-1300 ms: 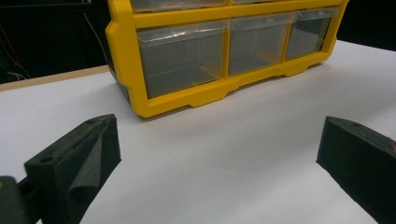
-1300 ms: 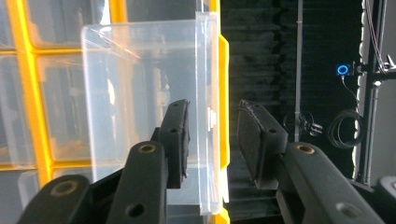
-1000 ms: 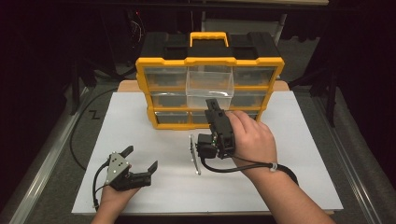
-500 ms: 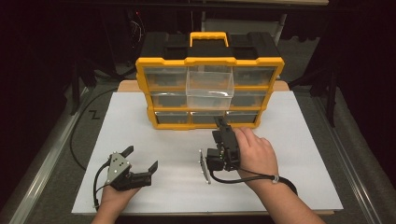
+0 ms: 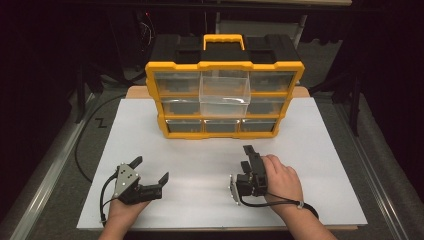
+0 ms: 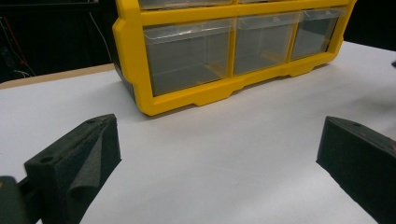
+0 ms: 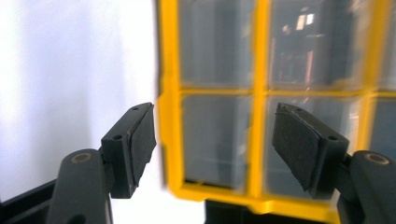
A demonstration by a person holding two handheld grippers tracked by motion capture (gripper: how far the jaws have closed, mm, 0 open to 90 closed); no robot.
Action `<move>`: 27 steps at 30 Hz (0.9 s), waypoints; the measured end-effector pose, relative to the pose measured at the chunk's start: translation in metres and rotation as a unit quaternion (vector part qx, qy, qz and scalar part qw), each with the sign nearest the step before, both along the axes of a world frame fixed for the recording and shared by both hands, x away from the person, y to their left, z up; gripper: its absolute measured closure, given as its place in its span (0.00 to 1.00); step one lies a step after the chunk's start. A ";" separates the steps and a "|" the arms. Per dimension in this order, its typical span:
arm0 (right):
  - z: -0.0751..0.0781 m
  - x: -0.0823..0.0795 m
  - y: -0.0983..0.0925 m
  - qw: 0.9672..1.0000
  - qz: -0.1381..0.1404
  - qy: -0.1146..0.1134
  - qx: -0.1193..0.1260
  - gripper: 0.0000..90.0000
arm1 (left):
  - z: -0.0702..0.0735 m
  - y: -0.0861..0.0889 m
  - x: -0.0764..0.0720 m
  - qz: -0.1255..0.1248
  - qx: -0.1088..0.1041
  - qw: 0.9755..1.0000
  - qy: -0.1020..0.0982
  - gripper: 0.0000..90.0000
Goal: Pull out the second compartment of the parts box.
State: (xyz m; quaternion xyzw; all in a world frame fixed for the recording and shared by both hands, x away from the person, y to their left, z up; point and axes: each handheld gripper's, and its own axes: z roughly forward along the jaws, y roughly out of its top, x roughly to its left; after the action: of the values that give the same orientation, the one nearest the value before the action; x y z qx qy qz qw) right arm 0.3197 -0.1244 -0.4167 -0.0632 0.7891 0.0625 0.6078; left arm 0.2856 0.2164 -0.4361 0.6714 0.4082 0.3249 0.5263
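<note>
A white sheet (image 5: 310, 150) was laid over a pale wooden tabletop (image 5: 134, 92), whose bare wood was exposed as a thin strip at the far edge, seen also in the left gripper view (image 6: 51, 77). The table was flanked on the left by a grey metal rail (image 5: 47, 175) and on the right by a matching rail (image 5: 380, 180), with grey carpeted floor (image 5: 327, 55) beyond. The room behind was kept dark; black frame legs (image 5: 80, 85) and loose wiring (image 5: 146, 30) were faintly made out there. A light-coloured board edge (image 5: 280, 2) was noted along the top. Light was cast from above onto the sheet.
</note>
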 end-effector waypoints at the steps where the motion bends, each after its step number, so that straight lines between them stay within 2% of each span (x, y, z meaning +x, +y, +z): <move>1: 0.000 0.000 0.000 1.000 0.000 0.000 0.000 0.35 | 0.000 0.000 0.000 0.000 0.000 1.000 0.000 0.00; 2: -0.008 0.000 -0.007 1.000 -0.007 0.008 0.001 0.35 | 0.000 0.000 0.000 0.000 0.002 1.000 0.001 0.00; 4: -0.011 0.000 -0.010 1.000 -0.009 0.009 0.002 0.35 | -0.001 0.000 0.000 0.001 0.003 1.000 0.002 0.00; 5: -0.017 0.001 -0.018 1.000 -0.014 0.017 0.003 0.33 | -0.001 0.000 0.000 0.002 0.003 1.000 0.003 0.00; 9: -0.021 0.003 -0.029 0.999 -0.026 0.022 0.002 0.32 | -0.001 -0.001 0.000 0.002 0.003 1.000 0.004 0.00; 10: -0.023 0.004 -0.037 0.999 -0.033 0.026 0.002 0.30 | -0.001 -0.001 0.000 0.000 0.003 1.000 0.004 0.00; 15: -0.027 0.004 -0.043 0.998 -0.046 0.034 -0.003 0.27 | 0.000 -0.002 -0.001 -0.003 0.005 1.000 0.001 0.00; 16: -0.026 0.004 -0.043 0.998 -0.052 0.037 -0.006 0.23 | 0.000 -0.001 -0.001 -0.004 0.005 1.000 0.001 0.00; 20: -0.026 0.006 -0.045 0.998 -0.052 0.031 -0.012 0.19 | 0.000 -0.001 -0.001 -0.005 0.003 1.000 0.000 0.00; 27: -0.026 0.008 -0.051 0.997 -0.061 0.034 -0.017 0.13 | 0.001 -0.001 -0.001 -0.006 0.002 1.000 0.000 0.00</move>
State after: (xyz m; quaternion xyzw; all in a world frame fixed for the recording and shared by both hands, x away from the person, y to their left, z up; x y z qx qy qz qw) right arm 0.3272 -0.1758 -0.4432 -0.0236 0.8127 0.0138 0.5820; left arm 0.2848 0.2156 -0.4351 0.6752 0.4032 0.3226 0.5267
